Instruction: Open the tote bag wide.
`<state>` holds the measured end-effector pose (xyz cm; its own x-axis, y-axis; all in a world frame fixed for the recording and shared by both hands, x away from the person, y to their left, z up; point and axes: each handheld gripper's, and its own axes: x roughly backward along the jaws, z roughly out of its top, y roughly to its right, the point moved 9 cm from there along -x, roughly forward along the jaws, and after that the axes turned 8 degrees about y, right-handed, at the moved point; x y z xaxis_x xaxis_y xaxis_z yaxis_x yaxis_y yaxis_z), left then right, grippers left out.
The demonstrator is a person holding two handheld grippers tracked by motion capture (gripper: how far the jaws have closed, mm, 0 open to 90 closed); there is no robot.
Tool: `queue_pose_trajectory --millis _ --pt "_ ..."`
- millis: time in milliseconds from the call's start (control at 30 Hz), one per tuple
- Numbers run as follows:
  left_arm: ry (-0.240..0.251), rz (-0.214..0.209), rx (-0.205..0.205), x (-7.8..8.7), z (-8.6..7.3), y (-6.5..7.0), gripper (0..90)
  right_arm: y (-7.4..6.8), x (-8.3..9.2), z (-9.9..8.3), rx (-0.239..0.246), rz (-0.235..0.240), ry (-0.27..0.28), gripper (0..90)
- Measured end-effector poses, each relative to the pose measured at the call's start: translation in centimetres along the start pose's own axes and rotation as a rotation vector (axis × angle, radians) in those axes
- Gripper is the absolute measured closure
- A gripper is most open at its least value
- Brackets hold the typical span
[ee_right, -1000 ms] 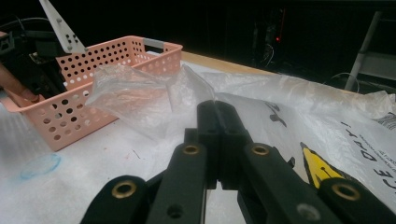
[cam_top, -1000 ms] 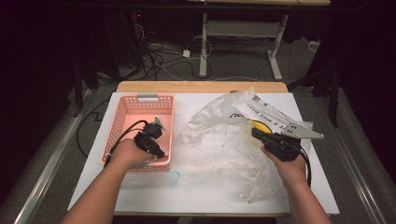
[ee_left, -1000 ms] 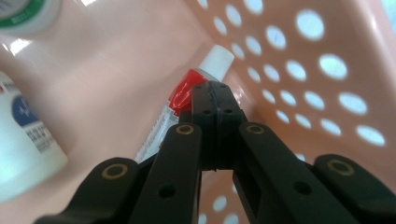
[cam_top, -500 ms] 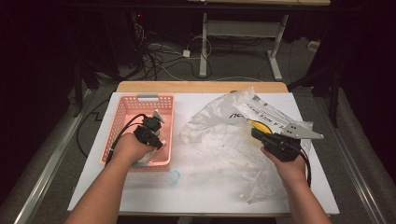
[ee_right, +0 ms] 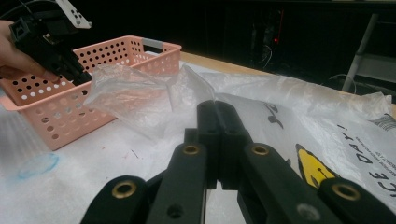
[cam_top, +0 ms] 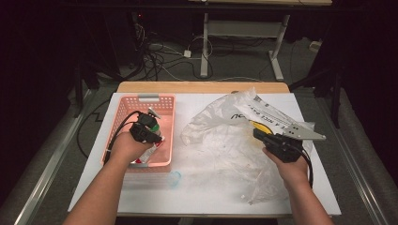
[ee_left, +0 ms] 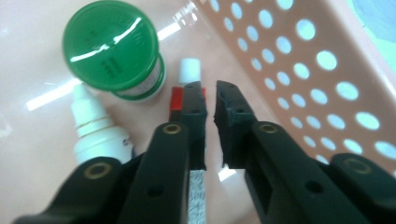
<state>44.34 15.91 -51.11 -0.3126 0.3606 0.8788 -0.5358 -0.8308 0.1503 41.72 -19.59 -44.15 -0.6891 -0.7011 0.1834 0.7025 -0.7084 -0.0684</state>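
Observation:
My left gripper [cam_top: 153, 138] points down into the pink basket [cam_top: 121, 115]. Its jaws have just been opening, and they stand a little apart with nothing between the pads [ee_left: 210, 91]. Under its left jaw, on the basket floor, lies a tube with a red band and a white cap [ee_left: 190, 71]. Beside the tube are a green-capped bottle [ee_left: 112, 46] and a white dropper bottle [ee_left: 95, 137]. My right gripper [cam_top: 256, 133] is shut [ee_right: 215, 105] on the film of a crumpled plastic bag [cam_top: 220, 140], which bulges up in front of its tips [ee_right: 140, 98].
The basket wall [ee_left: 303, 70] stands close on the right of my left jaws. A small clear thing with a blue ring [cam_top: 174, 178] lies on the white table [cam_top: 197, 201] in front of the basket. Cables and desk legs lie on the floor beyond the table.
The left gripper has shifted slightly deeper into the basket. The right hand and the bag have stayed where they were.

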Motion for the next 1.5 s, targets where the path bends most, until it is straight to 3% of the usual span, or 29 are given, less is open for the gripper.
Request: queue_pose_trajectory --millis 67,167,267,400,500,967,1100,1333,1500 --pt "0.006 -0.016 0.011 0.1 -0.1 -0.1 69.9 0.0 0.0 0.0 0.002 0.0 0.001 90.0" --pt "-0.027 -0.027 0.013 0.0 -0.6 -0.2 54.9 0.0 0.0 0.0 0.001 0.002 -0.001 90.0" --pt "-0.04 -0.042 0.02 -0.3 -0.8 -0.1 45.6 0.0 0.0 0.0 -0.004 0.002 -0.002 90.0" --pt "-0.059 -0.027 0.015 -0.7 -0.8 -0.3 39.1 0.0 0.0 -0.1 -0.004 0.0 -0.005 90.0" --pt "-0.074 -0.034 0.006 -1.0 -0.9 -0.3 41.9 0.0 0.0 -0.1 -0.004 -0.001 -0.005 90.0" --pt "-0.173 0.006 -0.005 -2.7 -1.6 -0.6 50.1 -0.1 -0.2 -0.4 -0.004 -0.002 -0.016 90.0" --pt "-0.169 0.002 0.004 -2.8 -1.6 -0.6 50.8 -0.1 -0.2 -0.5 -0.001 0.0 -0.017 90.0" --pt "-0.161 0.026 -0.025 -2.9 -1.6 -0.5 64.7 -0.2 -0.2 -0.5 0.0 0.0 -0.018 90.0" --pt "-0.154 0.027 -0.03 -2.9 -1.5 -0.4 66.5 -0.2 -0.2 -0.5 0.002 0.0 -0.017 90.0"
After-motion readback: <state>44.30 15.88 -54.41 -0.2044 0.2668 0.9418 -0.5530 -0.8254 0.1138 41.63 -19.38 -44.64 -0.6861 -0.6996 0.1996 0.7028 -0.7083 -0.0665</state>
